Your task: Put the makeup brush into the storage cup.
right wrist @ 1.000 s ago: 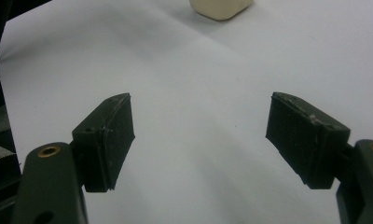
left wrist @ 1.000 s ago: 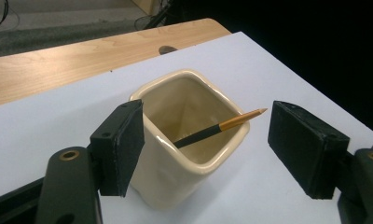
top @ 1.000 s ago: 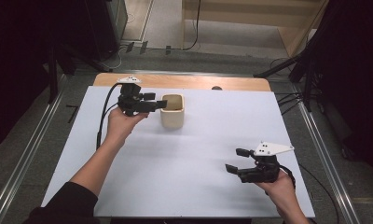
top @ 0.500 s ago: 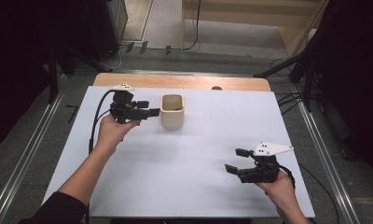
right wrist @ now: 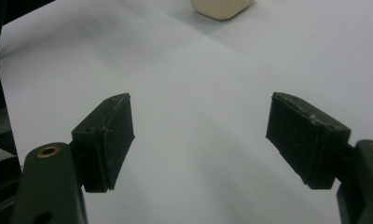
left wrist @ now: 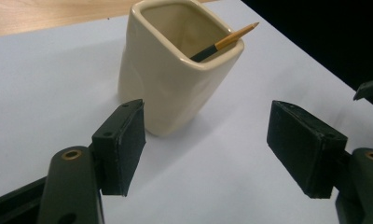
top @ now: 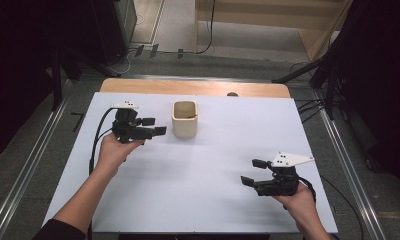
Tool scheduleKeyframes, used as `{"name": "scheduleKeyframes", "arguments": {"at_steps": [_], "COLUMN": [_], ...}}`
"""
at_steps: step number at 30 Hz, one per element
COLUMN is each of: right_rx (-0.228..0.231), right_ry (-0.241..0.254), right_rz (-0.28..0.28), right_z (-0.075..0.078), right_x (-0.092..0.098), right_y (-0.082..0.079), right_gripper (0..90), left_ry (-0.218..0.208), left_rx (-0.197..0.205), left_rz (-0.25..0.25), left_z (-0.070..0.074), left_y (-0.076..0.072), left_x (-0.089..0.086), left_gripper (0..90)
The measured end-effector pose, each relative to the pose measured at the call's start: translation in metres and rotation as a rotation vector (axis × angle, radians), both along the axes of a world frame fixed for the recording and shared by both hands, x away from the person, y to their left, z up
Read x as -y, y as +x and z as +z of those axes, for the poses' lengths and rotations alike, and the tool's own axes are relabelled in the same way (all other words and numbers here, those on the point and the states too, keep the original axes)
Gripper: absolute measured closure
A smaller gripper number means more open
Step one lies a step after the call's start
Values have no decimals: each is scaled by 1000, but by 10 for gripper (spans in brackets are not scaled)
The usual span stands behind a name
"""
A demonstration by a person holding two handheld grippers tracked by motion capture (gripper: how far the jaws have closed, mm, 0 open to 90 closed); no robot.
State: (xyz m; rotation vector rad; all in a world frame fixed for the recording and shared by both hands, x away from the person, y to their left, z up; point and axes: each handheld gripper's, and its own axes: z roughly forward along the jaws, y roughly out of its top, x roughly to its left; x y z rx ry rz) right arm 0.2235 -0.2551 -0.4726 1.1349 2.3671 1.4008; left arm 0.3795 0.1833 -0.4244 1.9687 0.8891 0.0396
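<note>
Left hand-held gripper jaws spread wide, nothing between them, just beside the cream cup, not touching it. Cup stands upright on the white table near its far edge, pencil leaning inside. Right hand-held gripper also wide apart and empty, well apart from the cup, low over the table.

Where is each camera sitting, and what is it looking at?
High view: above the table, looking forward and down; both forearms, the left gripper and the right gripper show.
Left gripper view: rides that gripper, facing the cream cup holding a pencil; its open black jaws show.
Right gripper view: rides the right gripper, facing bare tabletop; its open jaws show.
Shared: all three show the cup.
</note>
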Motion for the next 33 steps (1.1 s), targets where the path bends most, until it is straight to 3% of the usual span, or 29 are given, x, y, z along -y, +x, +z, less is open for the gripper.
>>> {"name": "scheduleKeyframes", "arguments": {"at_steps": [10, 22, 33], "right_rx": [0, 4, -1], "right_ry": [-1, 0, -3], "right_rz": [-2, -2, 0], "right_z": [0, 0, 0], "right_x": [0, 1, 0], "right_y": [0, 0, 0], "right_gripper": [238, 238, 238], "left_ry": [-10, 9, 43], "left_rx": [3, -21, 20], "left_rz": [-17, -52, -91], "left_z": [-3, -11, -12], "left_y": [-16, -33, -51], "left_x": [-8, -13, -21], "left_gripper": [291, 289, 291]}}
